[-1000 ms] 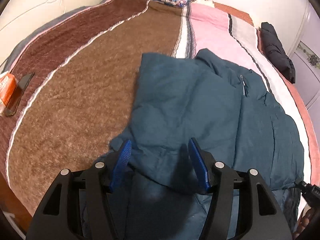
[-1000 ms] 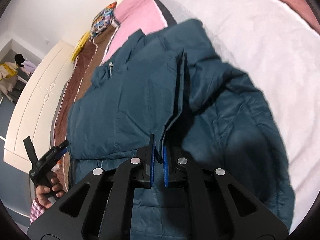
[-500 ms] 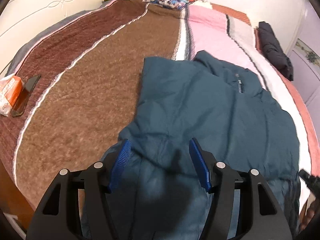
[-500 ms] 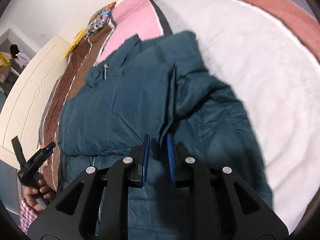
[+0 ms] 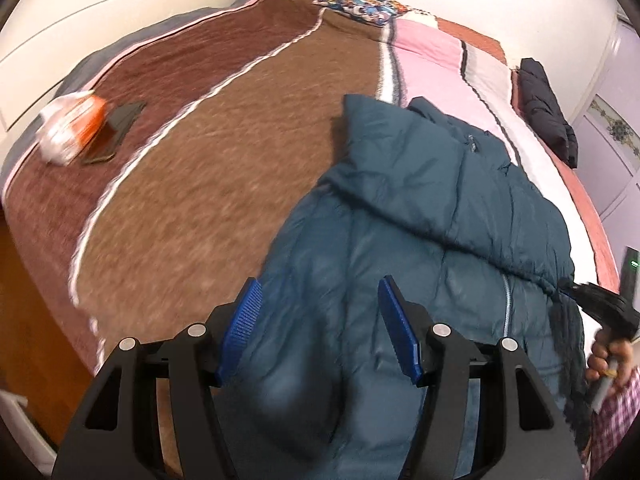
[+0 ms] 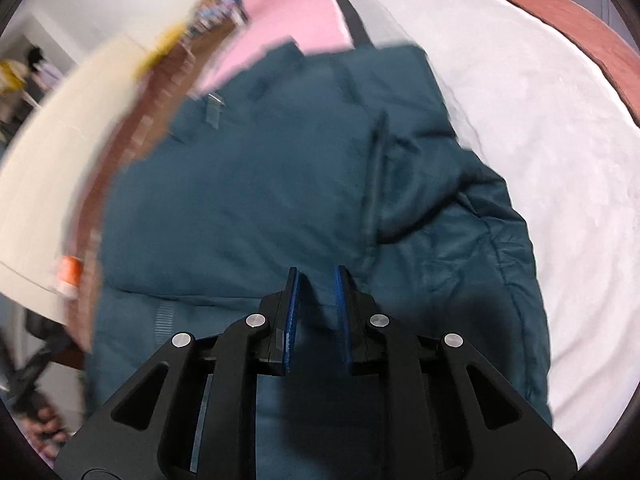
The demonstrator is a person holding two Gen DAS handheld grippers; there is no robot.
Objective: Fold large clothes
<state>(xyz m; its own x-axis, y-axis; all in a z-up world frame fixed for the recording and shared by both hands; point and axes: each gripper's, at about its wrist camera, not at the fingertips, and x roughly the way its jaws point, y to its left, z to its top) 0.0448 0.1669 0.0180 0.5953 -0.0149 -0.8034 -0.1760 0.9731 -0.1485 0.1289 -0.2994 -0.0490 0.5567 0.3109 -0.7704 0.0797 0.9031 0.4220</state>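
A teal padded jacket (image 5: 420, 184) lies on the bed with its sleeves folded in over the front. My left gripper (image 5: 320, 284) hovers open over the jacket's lower left part, nothing between its blue pads. In the right wrist view the same jacket (image 6: 260, 184) fills the middle. My right gripper (image 6: 317, 270) is over its lower front, jaws a narrow gap apart, with no cloth pinched between them. A hand holds the right gripper (image 5: 600, 308) at the jacket's right edge in the left wrist view.
The bed has a striped blanket, brown (image 5: 200, 200) on the left and white (image 6: 540, 160) on the right. An orange and white packet (image 5: 70, 126) and a dark phone (image 5: 116, 130) lie far left. A black garment (image 5: 546, 112) sits at the far right edge.
My right gripper let go of the folded sleeve's edge and its jaws parted slightly. My left gripper stayed open and drew back toward the jacket's lower left, so more of the brown blanket shows.
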